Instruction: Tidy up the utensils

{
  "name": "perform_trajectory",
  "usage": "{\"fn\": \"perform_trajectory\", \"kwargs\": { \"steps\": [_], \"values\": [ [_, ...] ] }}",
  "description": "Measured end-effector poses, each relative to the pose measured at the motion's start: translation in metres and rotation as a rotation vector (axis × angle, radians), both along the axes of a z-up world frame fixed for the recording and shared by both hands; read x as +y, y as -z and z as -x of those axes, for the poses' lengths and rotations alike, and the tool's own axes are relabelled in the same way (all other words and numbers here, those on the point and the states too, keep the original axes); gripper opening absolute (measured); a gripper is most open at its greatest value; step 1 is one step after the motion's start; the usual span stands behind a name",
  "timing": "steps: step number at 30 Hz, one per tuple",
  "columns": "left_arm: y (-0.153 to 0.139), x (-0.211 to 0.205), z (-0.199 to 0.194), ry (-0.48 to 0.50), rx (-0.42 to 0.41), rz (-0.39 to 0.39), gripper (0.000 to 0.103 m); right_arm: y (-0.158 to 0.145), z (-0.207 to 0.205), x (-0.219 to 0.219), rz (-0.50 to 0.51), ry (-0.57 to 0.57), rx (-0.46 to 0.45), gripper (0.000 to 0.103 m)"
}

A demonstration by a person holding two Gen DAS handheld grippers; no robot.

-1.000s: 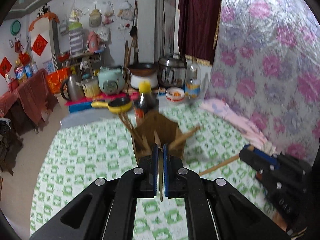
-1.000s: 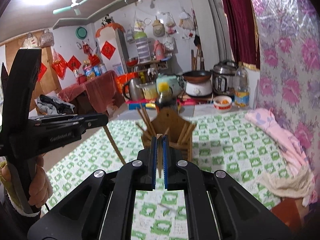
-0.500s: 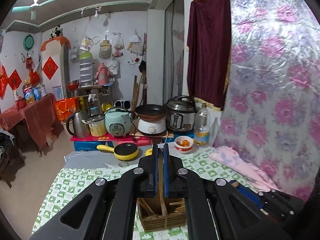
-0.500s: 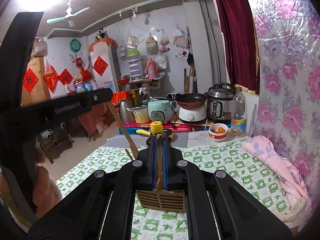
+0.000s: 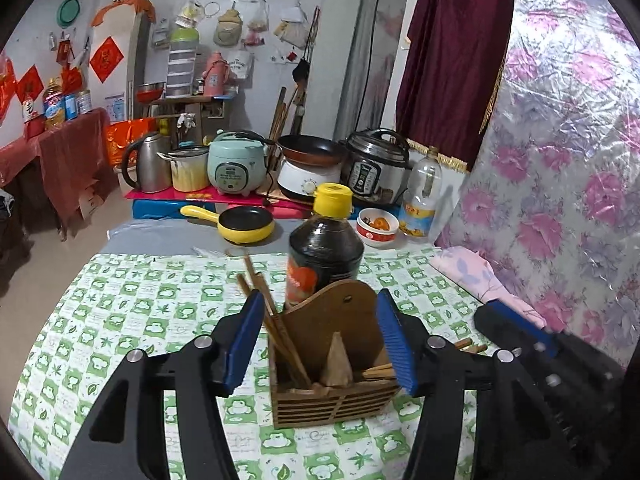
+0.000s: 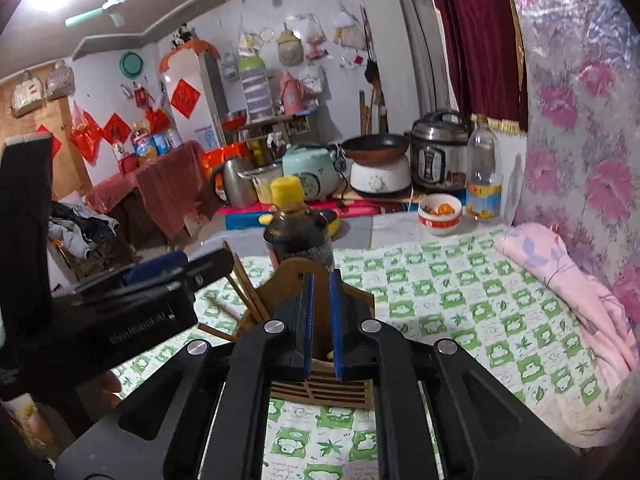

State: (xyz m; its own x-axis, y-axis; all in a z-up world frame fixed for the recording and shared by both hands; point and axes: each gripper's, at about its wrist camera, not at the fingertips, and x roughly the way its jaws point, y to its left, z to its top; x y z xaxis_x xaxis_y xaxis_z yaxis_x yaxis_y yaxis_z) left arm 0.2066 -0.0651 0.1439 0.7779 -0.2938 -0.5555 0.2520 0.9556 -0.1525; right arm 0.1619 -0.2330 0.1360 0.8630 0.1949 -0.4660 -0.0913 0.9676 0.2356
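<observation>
Left hand-held gripper is opening, empty, above the wooden holder; right hand-held gripper is opening, nothing visible between. Chopsticks look light, stiff, slippery; best pinched mid-shaft.

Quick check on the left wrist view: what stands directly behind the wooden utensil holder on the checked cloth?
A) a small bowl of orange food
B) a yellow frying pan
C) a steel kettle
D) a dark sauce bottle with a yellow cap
D: the dark sauce bottle with its yellow cap rises right behind the wooden utensil holder; the kettle, bowl and yellow frying pan sit farther back, beyond the checked cloth.
</observation>
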Motion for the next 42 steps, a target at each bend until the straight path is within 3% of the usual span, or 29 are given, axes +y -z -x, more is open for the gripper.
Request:
{"fn": "perform_trajectory", "kwargs": {
  "steps": [2,4,7,12,14,16,20,24,29,35,40,42],
  "values": [
    [-0.002,0.008,0.005,-0.01,-0.001,0.021,0.066,-0.004,0.005,0.002,-0.001,-0.001,-0.014,0.011],
    [-0.005,0.018,0.011,-0.028,-0.007,0.037,0.079,-0.007,0.009,0.005,0.0,-0.003,-0.021,0.012],
    [-0.012,0.033,0.026,-0.061,-0.031,0.064,0.09,-0.01,0.017,0.007,-0.004,0.0,-0.036,0.018],
    [-0.018,0.05,0.049,-0.101,-0.054,0.103,0.096,-0.015,0.039,0.008,-0.004,0.031,-0.077,0.051],
    [-0.017,0.052,0.06,-0.106,-0.065,0.092,0.097,-0.014,0.051,0.006,-0.009,0.038,-0.097,0.067],
    [-0.011,0.053,0.071,-0.113,-0.069,0.08,0.097,-0.007,0.067,0.001,-0.033,0.06,-0.121,0.076],
    [0.017,0.051,0.098,-0.127,-0.053,0.051,0.097,0.017,0.082,-0.007,-0.052,0.078,-0.083,0.079],
    [0.057,0.047,0.122,-0.172,-0.034,-0.016,0.097,0.058,0.09,-0.009,0.004,0.115,-0.014,0.081],
    [0.094,0.04,0.144,-0.195,0.023,-0.107,0.097,0.104,0.093,-0.004,0.051,0.095,0.127,0.081],
    [0.096,0.031,0.175,-0.182,-0.045,-0.174,0.097,0.117,0.124,0.02,0.173,0.099,0.089,0.082],
    [0.107,0.029,0.195,-0.18,-0.06,-0.177,0.097,0.106,0.141,0.016,0.17,0.138,0.021,0.083],
    [0.107,0.025,0.196,-0.193,-0.066,-0.213,0.097,0.103,0.145,0.011,0.158,0.158,0.01,0.084]
  ]
}}
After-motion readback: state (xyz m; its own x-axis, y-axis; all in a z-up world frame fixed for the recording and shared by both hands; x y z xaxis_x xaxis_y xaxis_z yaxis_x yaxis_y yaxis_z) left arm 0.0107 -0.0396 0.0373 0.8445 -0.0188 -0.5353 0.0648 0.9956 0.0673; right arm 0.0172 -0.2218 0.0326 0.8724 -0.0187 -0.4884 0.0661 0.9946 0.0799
